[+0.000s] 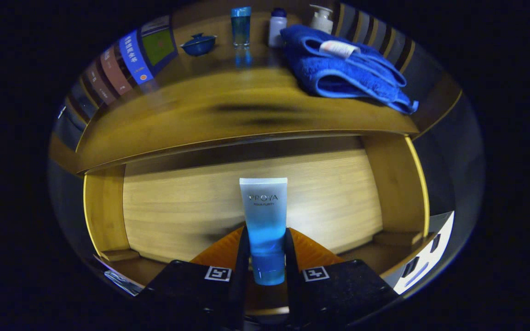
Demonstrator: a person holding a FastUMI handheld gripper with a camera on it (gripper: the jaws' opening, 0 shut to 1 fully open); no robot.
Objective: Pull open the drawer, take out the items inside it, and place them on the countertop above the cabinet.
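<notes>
Both fingers of my gripper (265, 257) pinch the blue tube (264, 227), held upright over the open drawer (177, 207). Beyond it I see the countertop (191, 115) carrying a folded blue towel (343, 69), a glass (240, 25) and a lidded bowl (198, 44).

The hand-held gripper (265, 257) is clamped on the tube (264, 220) over the open drawer (177, 207), whose wooden floor lies bare either side. Above, the surface (191, 115) offers a wide bare front stretch; the blue towel (345, 69) crowds its right part, with a lidded bowl (198, 44), glass (240, 26) and bottles (277, 26) along the back.
</notes>
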